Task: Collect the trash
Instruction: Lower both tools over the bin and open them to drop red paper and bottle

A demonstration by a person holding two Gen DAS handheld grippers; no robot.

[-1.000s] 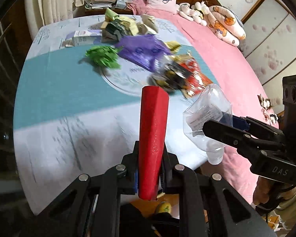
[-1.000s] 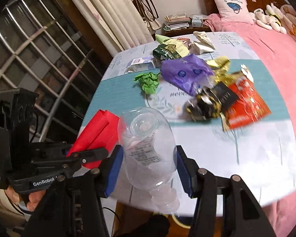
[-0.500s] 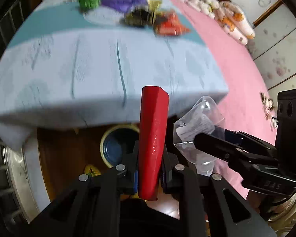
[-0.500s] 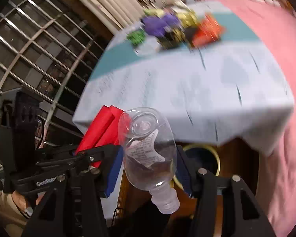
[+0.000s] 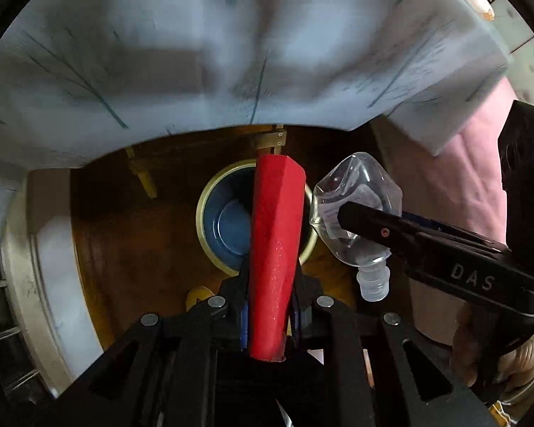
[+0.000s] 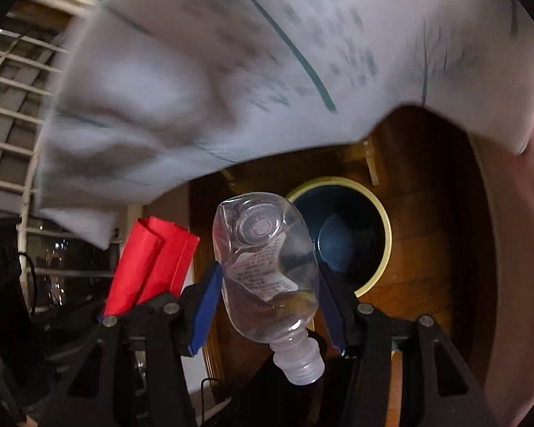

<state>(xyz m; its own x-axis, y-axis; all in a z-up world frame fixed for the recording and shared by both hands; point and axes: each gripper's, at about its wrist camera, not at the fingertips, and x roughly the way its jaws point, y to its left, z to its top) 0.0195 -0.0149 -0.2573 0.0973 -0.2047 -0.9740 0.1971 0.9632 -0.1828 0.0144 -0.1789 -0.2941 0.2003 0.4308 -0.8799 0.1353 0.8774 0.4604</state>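
My left gripper [image 5: 270,306] is shut on a folded red paper packet [image 5: 274,249], which stands upright between the fingers over a round bin [image 5: 228,227] with a blue inside and pale yellow rim on the wooden floor. My right gripper [image 6: 267,288] is shut on a clear plastic bottle [image 6: 267,267], cap end pointing down toward me. The bottle also shows in the left wrist view [image 5: 356,213], just right of the red packet. The bin shows in the right wrist view [image 6: 345,235], behind and right of the bottle. The red packet appears at the left there [image 6: 153,263].
The white tablecloth [image 5: 231,53] hangs over the table edge above the bin. The pink bedspread [image 5: 473,185] hangs at the right. A wooden table leg with brass fittings [image 5: 274,142] stands behind the bin. A window grille [image 6: 10,106] is at the left.
Both grippers have tilted down from the tabletop to below its edge. The bin has come closer and to the centre. The trash pile on the table has left the view.
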